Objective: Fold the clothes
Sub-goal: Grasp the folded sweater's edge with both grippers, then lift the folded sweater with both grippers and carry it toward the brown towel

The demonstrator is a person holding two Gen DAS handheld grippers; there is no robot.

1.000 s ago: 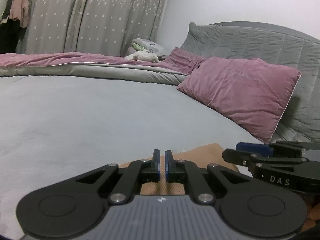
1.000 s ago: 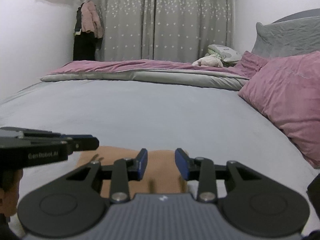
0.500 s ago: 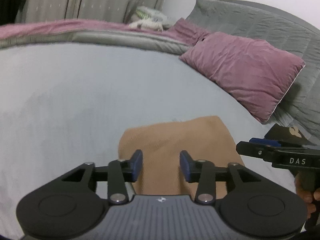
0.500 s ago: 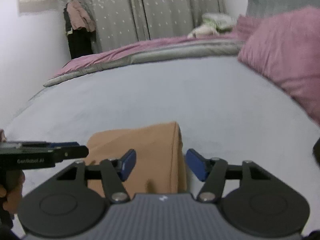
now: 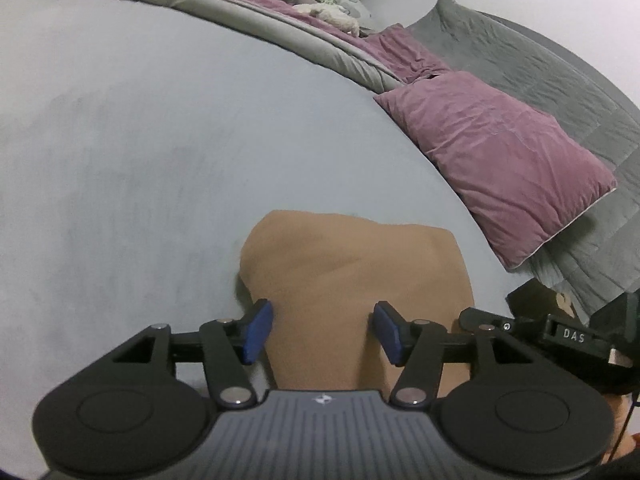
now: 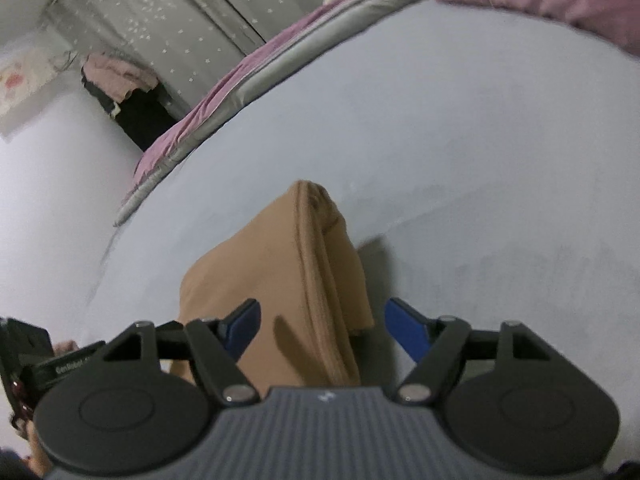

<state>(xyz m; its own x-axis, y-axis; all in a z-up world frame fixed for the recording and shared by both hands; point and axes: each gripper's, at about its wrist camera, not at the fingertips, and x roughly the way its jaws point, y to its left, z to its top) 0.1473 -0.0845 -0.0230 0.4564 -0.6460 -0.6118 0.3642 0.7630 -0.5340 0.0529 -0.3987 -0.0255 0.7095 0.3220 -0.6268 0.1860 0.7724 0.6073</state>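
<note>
A second ago the left gripper was pinched shut low against the tan garment; now its jaws stand wide and it has risen above the cloth, holding nothing. The garment lies on the grey bed sheet as a compact stack, its layered edges showing in the right wrist view. The right gripper has also lifted, jaws spread wider than before, empty. I judge the fold on this piece looks complete. No box or basket is in view
</note>
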